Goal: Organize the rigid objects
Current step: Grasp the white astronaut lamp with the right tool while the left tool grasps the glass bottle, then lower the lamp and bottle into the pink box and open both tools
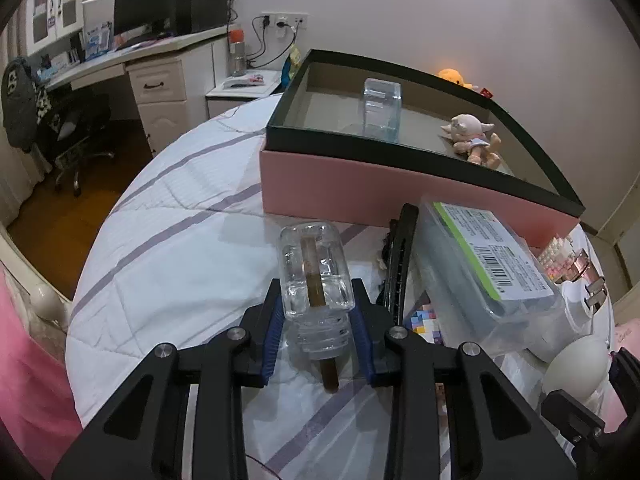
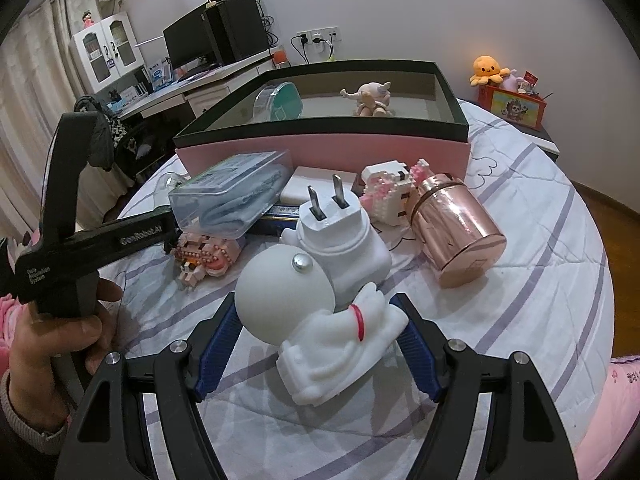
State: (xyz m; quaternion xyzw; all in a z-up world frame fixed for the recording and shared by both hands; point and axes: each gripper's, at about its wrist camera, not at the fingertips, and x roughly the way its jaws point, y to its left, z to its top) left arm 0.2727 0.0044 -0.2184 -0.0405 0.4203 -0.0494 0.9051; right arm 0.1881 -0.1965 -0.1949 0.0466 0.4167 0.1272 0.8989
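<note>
My left gripper is shut on a clear glass bottle with a brown stick through it, held above the bedspread. Ahead stands the pink box with a dark rim; a clear container and a small doll lie inside it. My right gripper straddles a white astronaut night-light plug lying on the bed; the blue pads sit beside it, the left one apart from it. The box also shows in the right wrist view with the doll in it.
On the bed lie a clear plastic case, a rose-gold canister, brick-block figures, a white power bank and a black hair clip. A desk with a monitor and a chair stand left. A bedside table with toys stands right.
</note>
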